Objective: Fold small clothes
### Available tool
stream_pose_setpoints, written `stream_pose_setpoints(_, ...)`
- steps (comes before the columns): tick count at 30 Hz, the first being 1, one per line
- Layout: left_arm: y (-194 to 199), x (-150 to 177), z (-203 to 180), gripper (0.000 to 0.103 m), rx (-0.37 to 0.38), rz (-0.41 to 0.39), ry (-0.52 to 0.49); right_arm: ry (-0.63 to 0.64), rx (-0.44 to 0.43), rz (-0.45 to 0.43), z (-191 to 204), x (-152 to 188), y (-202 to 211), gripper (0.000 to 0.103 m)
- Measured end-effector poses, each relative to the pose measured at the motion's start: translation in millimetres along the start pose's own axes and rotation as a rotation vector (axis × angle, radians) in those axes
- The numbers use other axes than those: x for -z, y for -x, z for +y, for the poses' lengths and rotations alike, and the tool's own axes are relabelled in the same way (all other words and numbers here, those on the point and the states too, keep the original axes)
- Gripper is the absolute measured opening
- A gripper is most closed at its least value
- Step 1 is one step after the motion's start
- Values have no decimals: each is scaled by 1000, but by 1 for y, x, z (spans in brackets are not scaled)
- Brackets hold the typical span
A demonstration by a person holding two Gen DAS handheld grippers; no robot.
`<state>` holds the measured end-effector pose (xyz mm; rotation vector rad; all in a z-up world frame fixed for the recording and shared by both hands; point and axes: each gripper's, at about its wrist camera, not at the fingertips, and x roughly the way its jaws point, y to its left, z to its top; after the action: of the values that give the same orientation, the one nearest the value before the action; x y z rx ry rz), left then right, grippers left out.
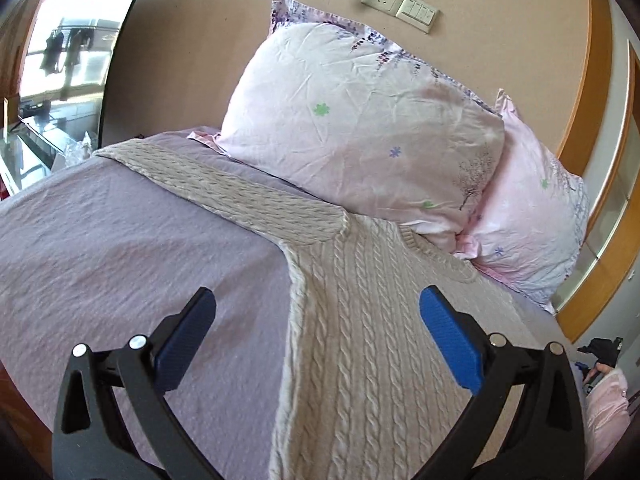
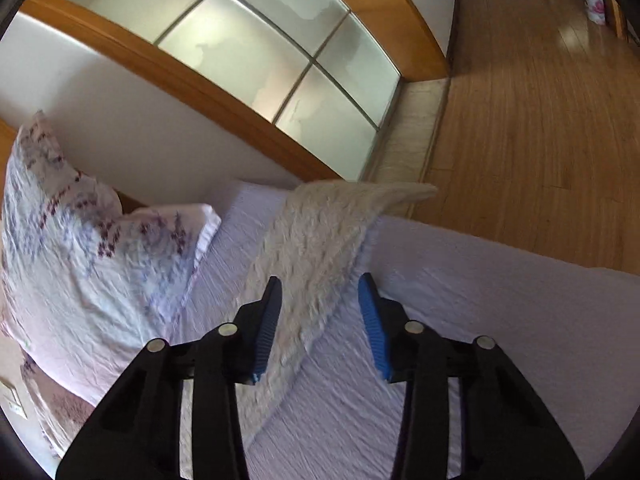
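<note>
A cream cable-knit sweater (image 1: 360, 320) lies flat on the lilac bed sheet (image 1: 120, 248), one sleeve (image 1: 224, 188) stretched out to the left, its collar against the pillows. My left gripper (image 1: 316, 312) is open above the sweater's body, empty. In the right wrist view the other sleeve (image 2: 320, 240) runs across the sheet (image 2: 480, 300) and its end hangs over the bed's edge. My right gripper (image 2: 320, 300) is open just above that sleeve, jaws to either side of it, holding nothing.
Two pink flowered pillows (image 1: 360, 132) (image 2: 80, 260) lean on the headboard wall. A socket and switch plate (image 1: 400, 4) are above them. Wooden floor (image 2: 540, 120) and a frosted sliding door (image 2: 260, 52) lie beyond the bed's edge.
</note>
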<state>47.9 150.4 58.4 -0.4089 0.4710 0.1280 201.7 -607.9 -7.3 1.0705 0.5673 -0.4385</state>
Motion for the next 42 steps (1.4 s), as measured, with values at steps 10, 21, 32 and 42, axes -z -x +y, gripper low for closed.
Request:
stream_pose_setpoints(10, -12, -12, 29, 101, -68, 2, -18, 283, -93, -125, 64, 19, 33, 8)
stream_pose_setpoints(21, -60, -80, 88, 101, -148, 67, 117, 1001, -700, 273, 310, 317, 108, 9)
stream_pose_setpoints(32, -125, -109, 180, 84, -223, 192, 366, 1041, -621, 342, 279, 325, 109, 77)
stream_pose_setpoints(42, -166, -137, 264, 41, -226, 171, 609, 998, -565, 350, 246, 315, 101, 81)
